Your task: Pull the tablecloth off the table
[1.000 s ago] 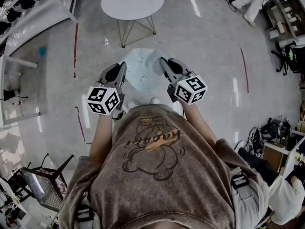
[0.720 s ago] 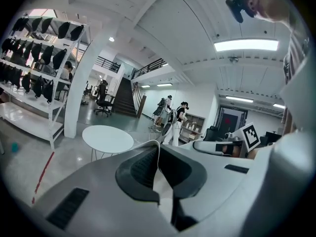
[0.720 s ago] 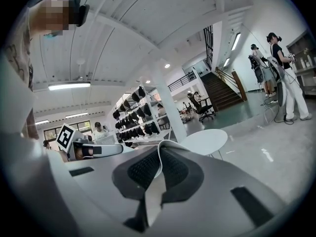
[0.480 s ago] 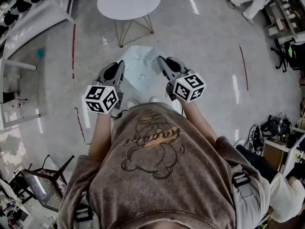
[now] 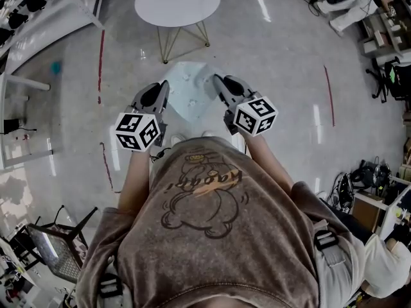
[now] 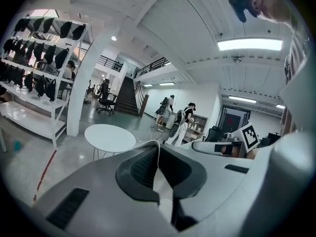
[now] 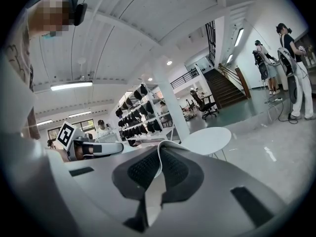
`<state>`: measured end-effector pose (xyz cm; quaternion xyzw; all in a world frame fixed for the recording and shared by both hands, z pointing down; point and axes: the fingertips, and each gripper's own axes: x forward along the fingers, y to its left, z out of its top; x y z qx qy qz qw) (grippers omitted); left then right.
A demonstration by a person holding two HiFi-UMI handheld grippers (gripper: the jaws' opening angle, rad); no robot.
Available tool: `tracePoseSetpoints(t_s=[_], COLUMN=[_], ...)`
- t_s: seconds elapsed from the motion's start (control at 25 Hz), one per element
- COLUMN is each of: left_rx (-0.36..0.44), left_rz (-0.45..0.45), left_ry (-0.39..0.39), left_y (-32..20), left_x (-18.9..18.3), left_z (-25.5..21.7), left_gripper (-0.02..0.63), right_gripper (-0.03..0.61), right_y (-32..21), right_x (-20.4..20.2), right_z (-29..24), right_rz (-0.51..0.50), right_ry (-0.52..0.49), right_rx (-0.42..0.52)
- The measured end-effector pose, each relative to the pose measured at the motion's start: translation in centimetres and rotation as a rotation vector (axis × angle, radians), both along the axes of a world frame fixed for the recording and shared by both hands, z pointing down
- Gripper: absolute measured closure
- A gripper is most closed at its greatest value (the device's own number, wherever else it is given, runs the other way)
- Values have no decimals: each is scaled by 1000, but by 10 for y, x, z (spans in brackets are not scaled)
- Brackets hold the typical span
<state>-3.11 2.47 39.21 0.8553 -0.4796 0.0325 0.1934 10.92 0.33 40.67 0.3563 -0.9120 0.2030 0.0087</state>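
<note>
A pale blue tablecloth (image 5: 188,94) hangs off the floor, stretched between my two grippers in front of the person's chest. My left gripper (image 5: 165,91) is shut on its left edge. My right gripper (image 5: 217,82) is shut on its right edge. In the left gripper view a thin fold of cloth (image 6: 159,158) is pinched between the dark pads of the left gripper (image 6: 158,145). The right gripper view shows the same: a cloth edge (image 7: 157,171) clamped in the right gripper (image 7: 160,148). The round white table (image 5: 177,0) stands bare beyond the cloth, also seen as the table (image 6: 109,138) and the table (image 7: 206,140).
White shelving (image 5: 45,11) with dark items runs along the left. A folding chair (image 5: 58,246) stands at lower left. Red tape lines (image 5: 101,63) mark the glossy floor. Desks and gear (image 5: 385,37) crowd the right side, people (image 7: 291,68) stand there, and a staircase (image 6: 127,95) rises behind.
</note>
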Motion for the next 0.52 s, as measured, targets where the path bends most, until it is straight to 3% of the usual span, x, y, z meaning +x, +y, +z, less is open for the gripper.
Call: tracePoseSetpoints(t_s=[0.52], left_rx=[-21], left_rz=[-1], left_ry=[21], left_y=[3], left_x=[0], left_z=[7], left_gripper=[594], right_gripper=[568], right_y=[2], right_x=[2], right_z=[5], right_rz=[20], right_ry=[-20], right_rx=[-21])
